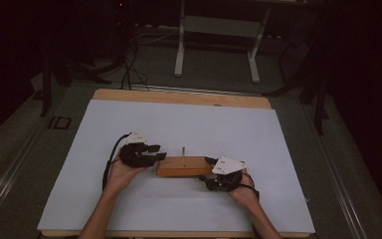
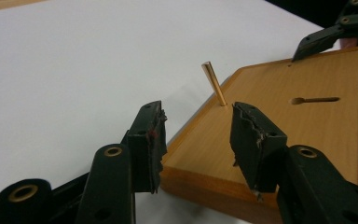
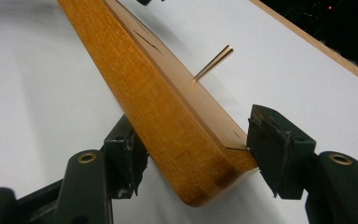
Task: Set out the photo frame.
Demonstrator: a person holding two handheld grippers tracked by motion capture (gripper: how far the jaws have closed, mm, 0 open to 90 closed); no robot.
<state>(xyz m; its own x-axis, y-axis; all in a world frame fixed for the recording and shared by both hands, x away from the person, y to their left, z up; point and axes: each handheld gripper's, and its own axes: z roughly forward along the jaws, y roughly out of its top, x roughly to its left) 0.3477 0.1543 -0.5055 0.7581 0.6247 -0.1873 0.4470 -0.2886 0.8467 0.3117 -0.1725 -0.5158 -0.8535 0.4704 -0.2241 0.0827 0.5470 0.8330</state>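
A flat wooden block (image 1: 181,167) lies on the white sheet, and a thin brass peg (image 1: 183,151) stands up from its far edge. My right gripper (image 1: 208,170) is shut on the block's right end. In the right gripper view, the block (image 3: 168,102) sits between the jaws of this gripper (image 3: 196,133), with both pads against the wood, and the peg (image 3: 213,62) pokes out beyond. My left gripper (image 1: 156,152) is at the block's left end and stands open. In the left gripper view its jaws (image 2: 198,126) straddle the block's corner (image 2: 284,126) without touching, with the peg (image 2: 213,84) just ahead.
A white sheet (image 1: 179,124) covers the wooden table (image 1: 179,97), with wide bare areas all around the block. A keyhole slot (image 2: 314,100) is cut in the block's top. A white desk frame (image 1: 216,30) and cables stand on the dark floor behind.
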